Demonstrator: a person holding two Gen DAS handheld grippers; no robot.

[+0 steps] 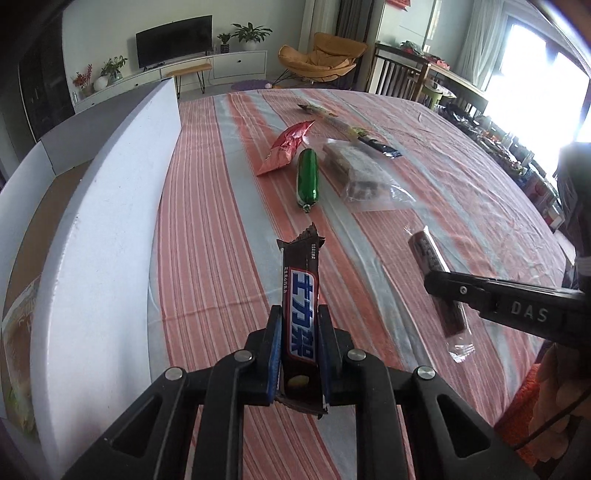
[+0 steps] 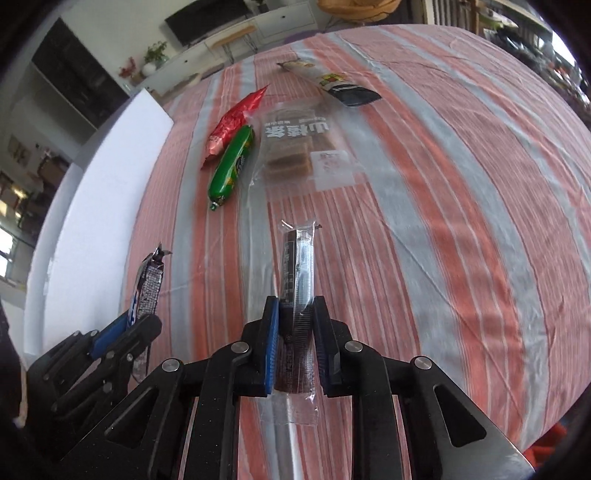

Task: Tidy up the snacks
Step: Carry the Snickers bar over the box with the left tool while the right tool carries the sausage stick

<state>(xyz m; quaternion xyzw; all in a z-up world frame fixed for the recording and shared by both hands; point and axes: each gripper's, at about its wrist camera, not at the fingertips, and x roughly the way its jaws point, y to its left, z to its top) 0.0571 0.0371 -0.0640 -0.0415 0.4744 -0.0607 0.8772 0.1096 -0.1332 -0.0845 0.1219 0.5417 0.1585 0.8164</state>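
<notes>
Snacks: four on the table [image 1: 461, 155], two claw-held.

Beyond the counter [image 1: 424, 155] with its orange-and-grey striped cloth stands a long white low cabinet [image 1: 236, 64] against a pale wall, bearing a dark television [image 1: 174, 40] and potted plants [image 1: 251, 35]. An orange lounge chair [image 1: 319, 59] sits on the floor near it. Bright daylight pours through a curtained window [image 1: 535, 81] at right, beside dark wooden chairs [image 1: 399, 74].
</notes>
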